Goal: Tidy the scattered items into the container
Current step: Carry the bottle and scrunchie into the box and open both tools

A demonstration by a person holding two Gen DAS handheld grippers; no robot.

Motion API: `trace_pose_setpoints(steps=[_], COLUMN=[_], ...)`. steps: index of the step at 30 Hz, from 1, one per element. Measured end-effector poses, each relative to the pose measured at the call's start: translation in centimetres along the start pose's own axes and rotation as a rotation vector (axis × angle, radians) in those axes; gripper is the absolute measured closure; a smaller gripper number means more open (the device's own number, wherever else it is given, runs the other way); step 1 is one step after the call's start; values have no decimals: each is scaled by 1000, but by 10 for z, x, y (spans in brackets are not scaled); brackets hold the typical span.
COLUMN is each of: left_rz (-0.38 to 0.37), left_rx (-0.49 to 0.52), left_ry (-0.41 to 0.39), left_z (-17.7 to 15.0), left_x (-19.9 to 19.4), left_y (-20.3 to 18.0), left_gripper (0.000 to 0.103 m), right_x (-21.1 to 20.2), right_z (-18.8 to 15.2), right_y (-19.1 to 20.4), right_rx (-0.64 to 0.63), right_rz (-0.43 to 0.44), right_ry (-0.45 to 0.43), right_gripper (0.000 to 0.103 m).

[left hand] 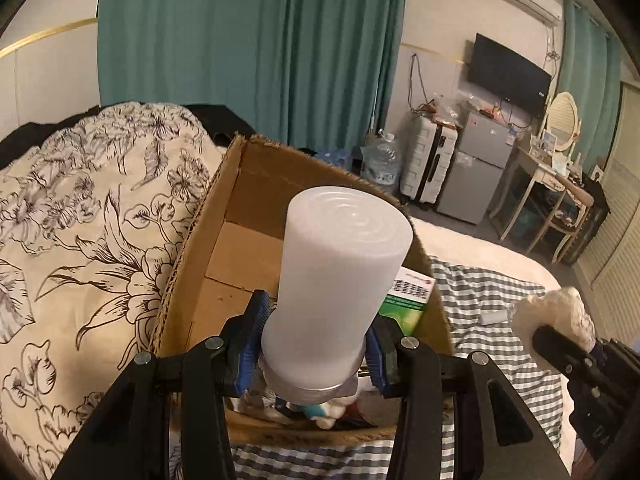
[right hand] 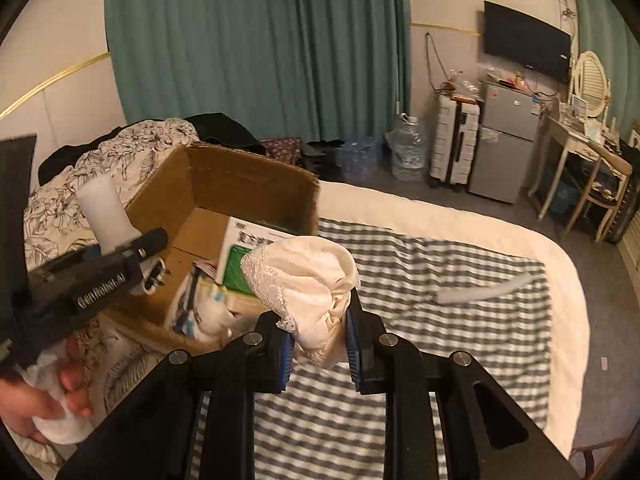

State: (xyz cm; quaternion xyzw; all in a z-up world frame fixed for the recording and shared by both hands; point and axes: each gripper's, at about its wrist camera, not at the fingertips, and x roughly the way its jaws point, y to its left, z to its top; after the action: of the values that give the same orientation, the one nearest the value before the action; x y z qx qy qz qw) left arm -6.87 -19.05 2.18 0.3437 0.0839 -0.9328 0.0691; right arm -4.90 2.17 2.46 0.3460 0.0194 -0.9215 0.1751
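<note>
Your left claw [left hand: 314, 354] is clamped on a white bottle [left hand: 340, 268] at centre frame, held cap-down over the box [left hand: 224, 200], which already holds a green-and-white carton [left hand: 408, 300]. Your right claw [right hand: 320, 344] grips a bunched cream cloth [right hand: 308, 280] at lower centre, just right of the box. Farther off, a pale tube [right hand: 484, 292] lies on the striped bed [right hand: 420, 264], right of centre.

The left gripper [left hand: 316, 348] clamps a white bottle [left hand: 340, 276] above the cardboard box [left hand: 208, 216].
</note>
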Motion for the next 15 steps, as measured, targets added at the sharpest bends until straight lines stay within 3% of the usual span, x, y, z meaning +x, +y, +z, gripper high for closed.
trace_pose_setpoints(steps=[3,4,5,7,15], left_rz=[1,6,10,19,15], left_rx=[-17,-16,-15,-28,-77], left_ry=[14,7,-4,-42,-51], left_z=[1,2,4,6,10], left_x=[9,9,8,2,0], left_y=[6,6,7,10,22], left_gripper=[55,44,22,6,6], right_x=[15,20,26,34,61], right_z=[7,9,11,13,15], right_y=[7,9,11,17,33], right_rx=[6,7,7,8,21], right_rz=[33,42,50,66,112], right_ry=[9,13,17,23,43], right_gripper=[82,82,82,81,79])
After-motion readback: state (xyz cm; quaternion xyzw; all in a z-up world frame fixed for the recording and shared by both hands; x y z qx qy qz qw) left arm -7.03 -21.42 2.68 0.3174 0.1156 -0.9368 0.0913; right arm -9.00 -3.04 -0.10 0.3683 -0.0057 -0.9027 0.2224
